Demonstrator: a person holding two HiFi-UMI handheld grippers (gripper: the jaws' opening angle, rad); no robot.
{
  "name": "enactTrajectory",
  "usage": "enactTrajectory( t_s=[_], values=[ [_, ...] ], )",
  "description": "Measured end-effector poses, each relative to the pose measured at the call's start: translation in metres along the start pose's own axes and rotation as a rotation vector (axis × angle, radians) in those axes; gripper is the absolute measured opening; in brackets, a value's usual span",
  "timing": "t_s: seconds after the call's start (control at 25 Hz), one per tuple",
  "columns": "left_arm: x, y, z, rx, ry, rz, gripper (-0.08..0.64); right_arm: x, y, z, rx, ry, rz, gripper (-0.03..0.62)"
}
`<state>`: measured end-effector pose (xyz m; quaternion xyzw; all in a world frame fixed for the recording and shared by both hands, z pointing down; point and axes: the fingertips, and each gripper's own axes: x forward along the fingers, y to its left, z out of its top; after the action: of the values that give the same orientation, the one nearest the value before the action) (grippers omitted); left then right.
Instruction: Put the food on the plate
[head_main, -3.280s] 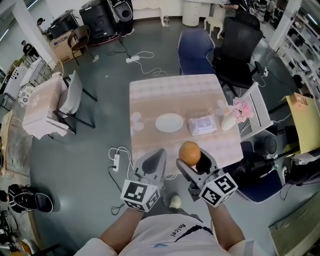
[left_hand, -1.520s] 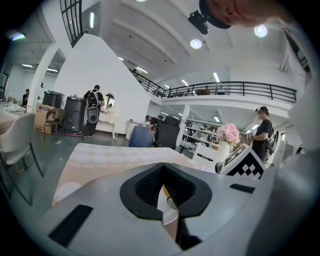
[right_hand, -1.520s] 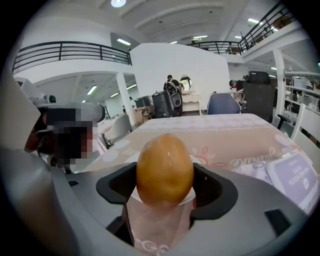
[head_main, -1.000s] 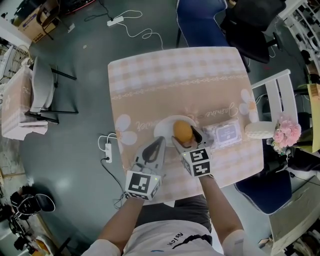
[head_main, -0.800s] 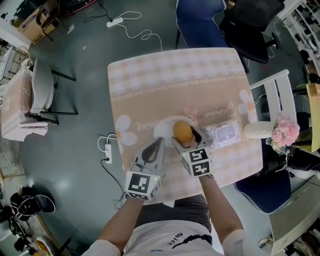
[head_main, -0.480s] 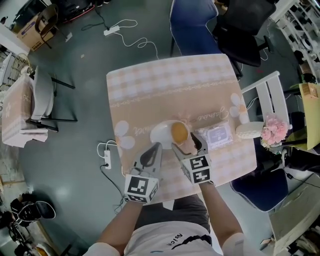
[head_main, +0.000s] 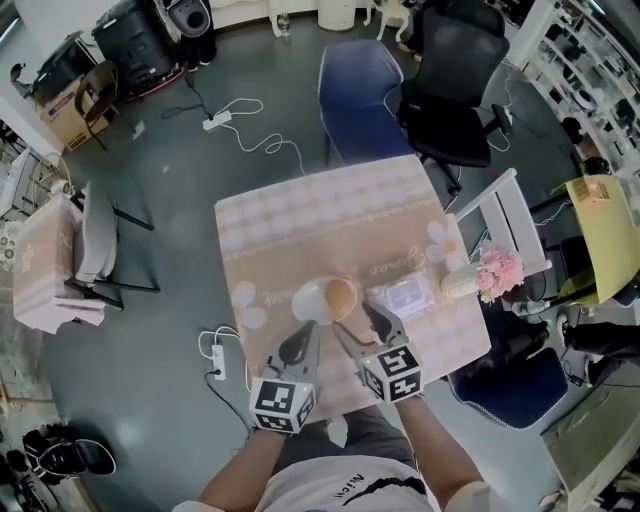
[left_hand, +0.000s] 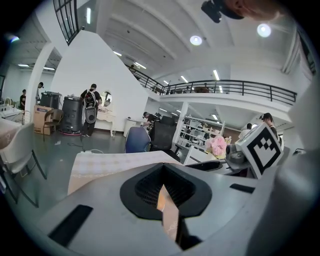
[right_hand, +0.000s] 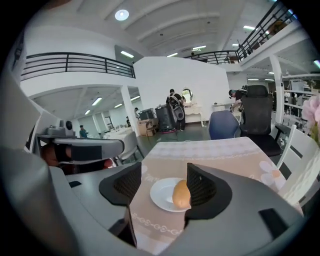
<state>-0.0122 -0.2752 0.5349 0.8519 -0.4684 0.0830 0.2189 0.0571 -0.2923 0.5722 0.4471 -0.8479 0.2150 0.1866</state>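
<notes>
Lifted away, the right claw (head_main: 358, 322) is held wide and empty, jaws just narrowed slightly; the food (head_main: 339, 297) is left on the plate (head_main: 308, 301), ahead and below.

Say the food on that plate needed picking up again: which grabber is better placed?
The right gripper. Its jaws stand apart, having just closed slightly, and grip nothing. Its view frames the food on the plate between them. The left gripper has its jaws together, and its view shows no plate.
</notes>
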Motion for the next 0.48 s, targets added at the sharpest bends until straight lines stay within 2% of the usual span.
enactTrajectory(
  t_s=[0.16,0.48],
  values=[
    [-0.012,-0.021,0.024,-0.017,-0.025,-0.013,0.006,-0.028,0.012,0.034,0.058,-0.092,0.031,0.202],
    [-0.028,-0.048,0.071,-0.023,-0.107,-0.017,0.006,-0.069,0.028,0.098,0.069,-0.234,0.085,0.075]
  ],
)
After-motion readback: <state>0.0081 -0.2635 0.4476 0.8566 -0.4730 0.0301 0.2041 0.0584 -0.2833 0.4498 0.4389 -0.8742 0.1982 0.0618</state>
